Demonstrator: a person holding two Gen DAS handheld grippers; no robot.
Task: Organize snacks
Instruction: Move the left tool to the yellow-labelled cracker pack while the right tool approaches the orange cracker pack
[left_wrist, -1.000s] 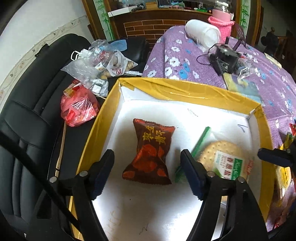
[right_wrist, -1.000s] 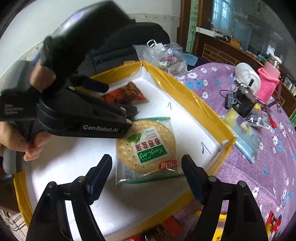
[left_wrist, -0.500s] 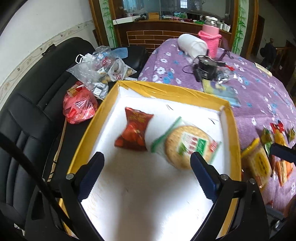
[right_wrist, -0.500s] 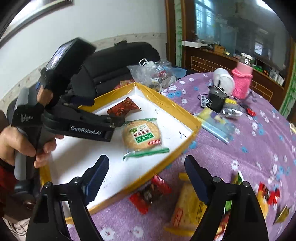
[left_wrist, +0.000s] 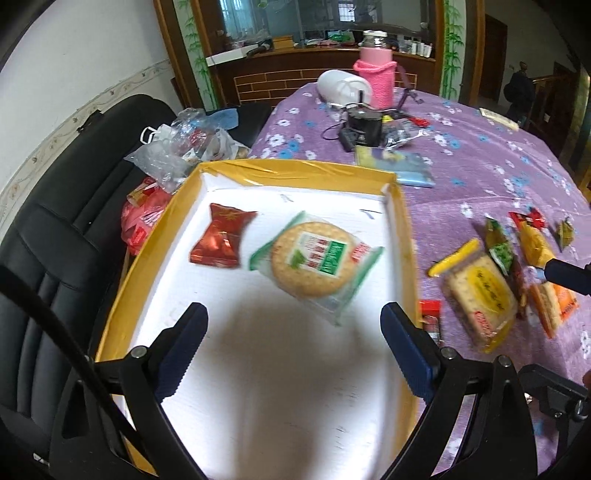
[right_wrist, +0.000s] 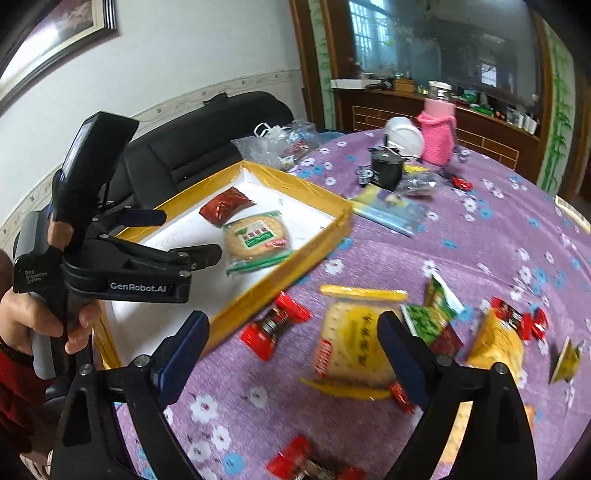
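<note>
- The green round cracker pack (left_wrist: 319, 260) and the red candy wrapper (left_wrist: 219, 240) lie side by side in the yellow-rimmed tray (left_wrist: 400, 236), on its white floor.
- More snacks lie loose on the purple floral cloth (right_wrist: 498, 236) beside the tray, among them a yellow cracker pack (right_wrist: 351, 339).
- The left gripper (left_wrist: 293, 350) hangs over the tray's near end, jaws spread wide, holding nothing.
- The right gripper (right_wrist: 291, 354) hovers over the loose snacks, jaws wide apart and empty, the yellow pack between them.
</note>
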